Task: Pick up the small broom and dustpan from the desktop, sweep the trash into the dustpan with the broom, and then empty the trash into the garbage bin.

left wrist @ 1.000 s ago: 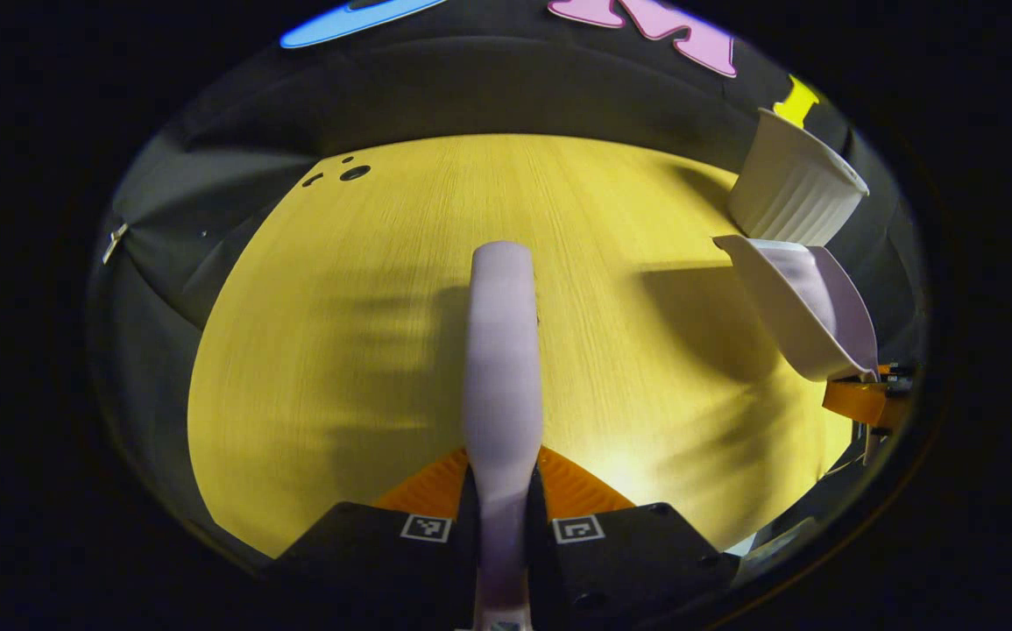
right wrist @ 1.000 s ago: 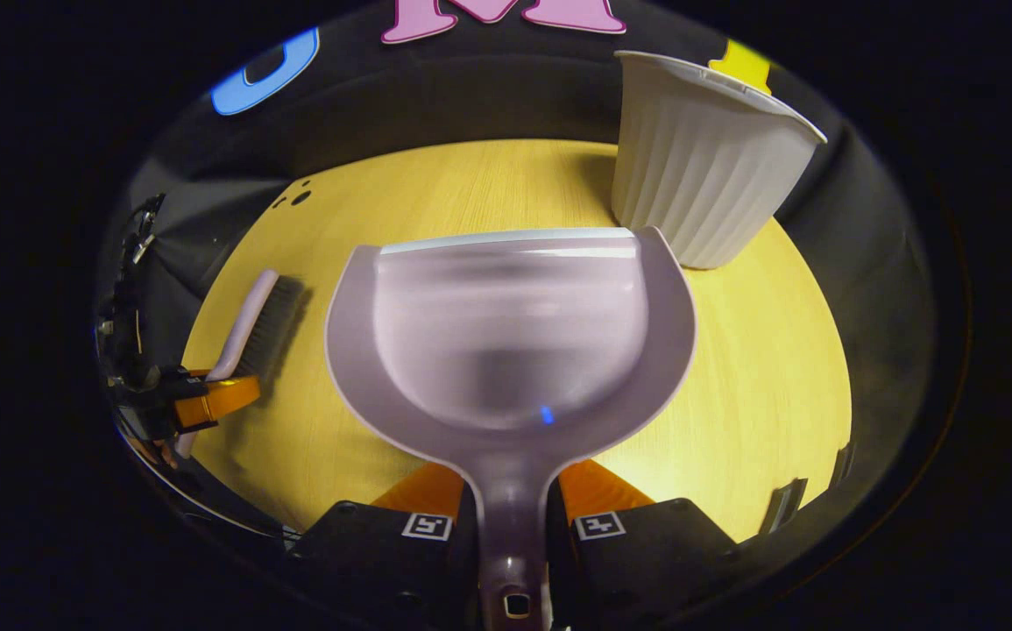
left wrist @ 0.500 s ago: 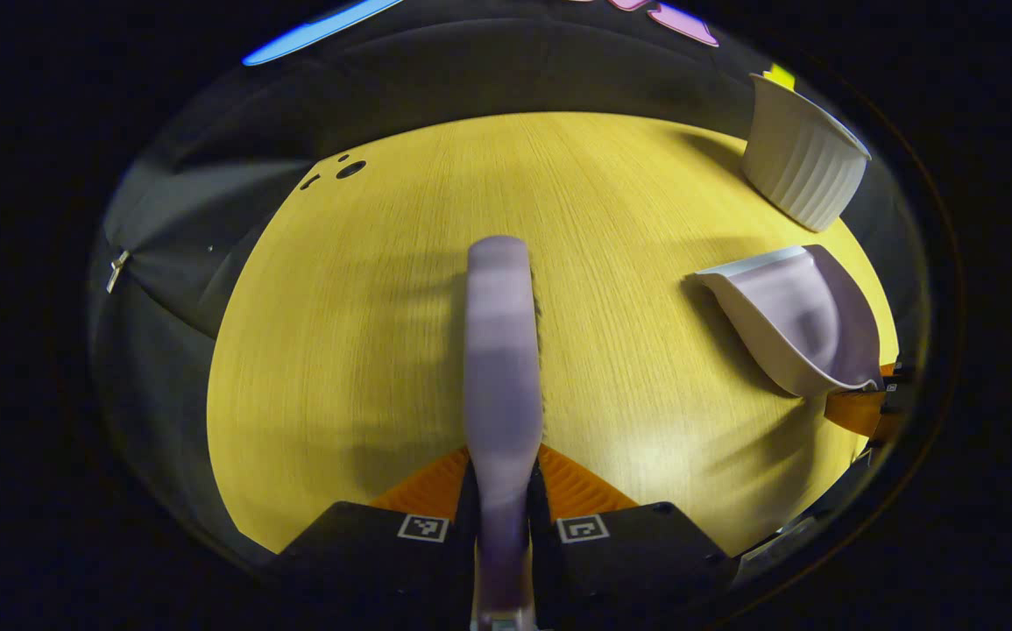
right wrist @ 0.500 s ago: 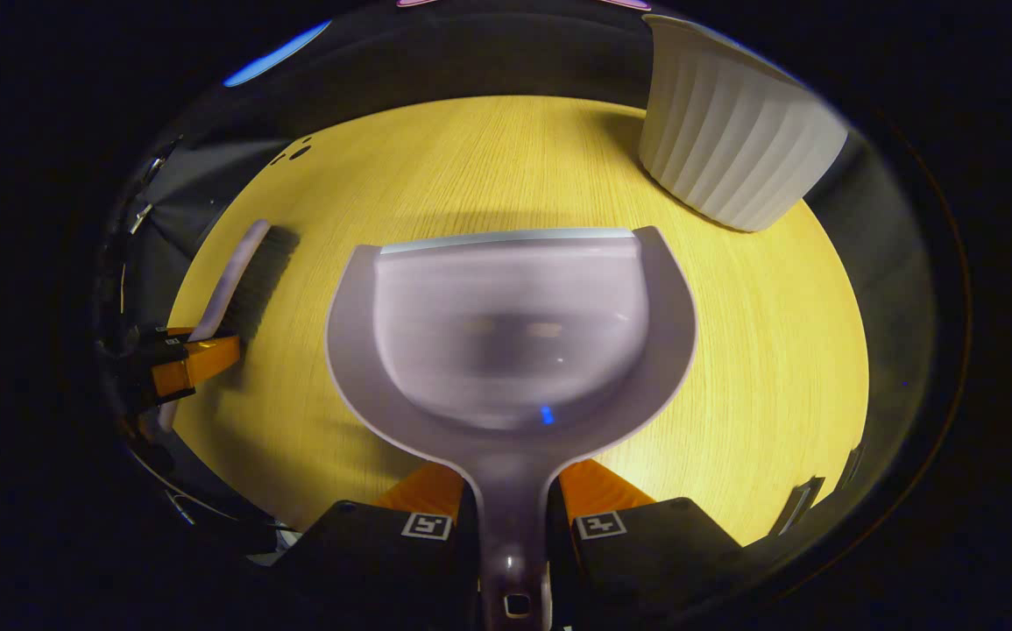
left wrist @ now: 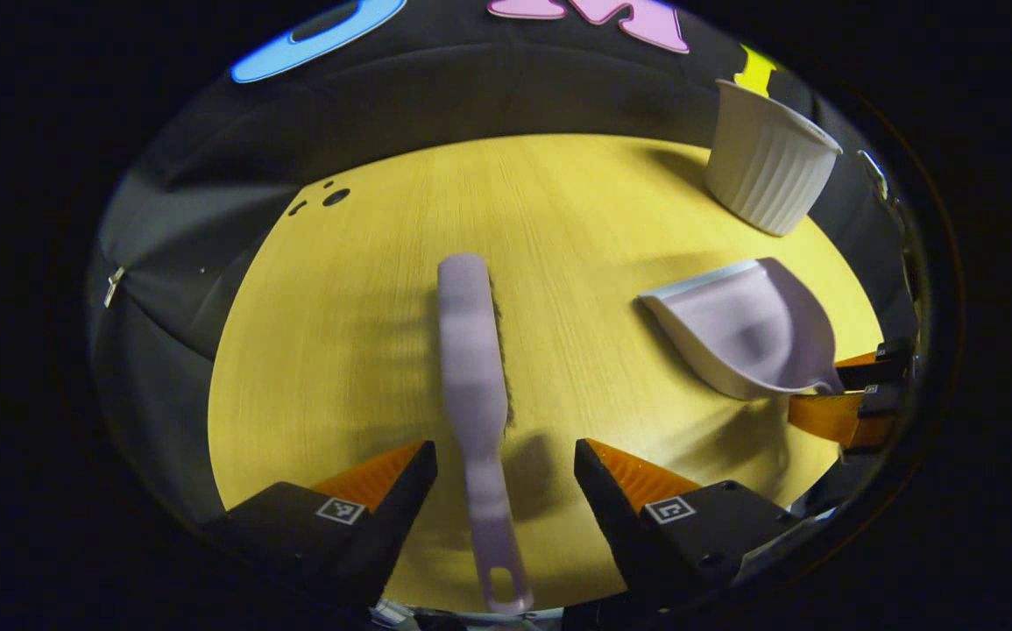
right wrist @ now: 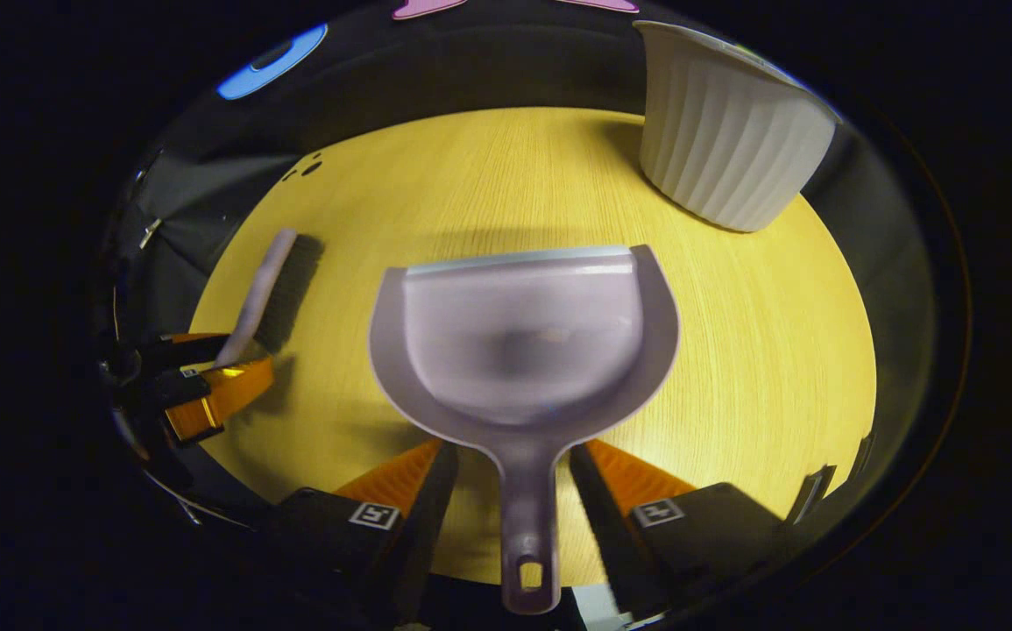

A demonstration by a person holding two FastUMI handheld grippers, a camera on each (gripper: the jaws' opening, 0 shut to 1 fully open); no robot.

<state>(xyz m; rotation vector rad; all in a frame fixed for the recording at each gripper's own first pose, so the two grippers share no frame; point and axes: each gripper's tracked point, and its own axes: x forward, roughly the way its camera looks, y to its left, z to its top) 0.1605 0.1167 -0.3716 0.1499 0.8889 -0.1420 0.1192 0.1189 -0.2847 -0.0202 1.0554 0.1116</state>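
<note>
We see the broom (left wrist: pixel 472 368) lying on the surface (left wrist: pixel 576 228) between the open fingers of the left gripper (left wrist: pixel 506 460), and the dustpan (right wrist: pixel 523 350) between the open fingers of the right gripper (right wrist: pixel 506 464), near the garbage bin (right wrist: pixel 725 149). No trash is visible, so we judge the task finished; next both grippers should withdraw.

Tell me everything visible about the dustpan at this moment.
The dustpan is pale lilac, smooth plastic by its look, with a rounded scoop, a straight pale front lip and a narrow handle ending in a hanging hole. It lies flat on the yellow wooden table, scoop up, lip pointing toward the white ribbed bin. No trash shows in it. The right gripper is open; its fingers flank the handle without touching.
</note>
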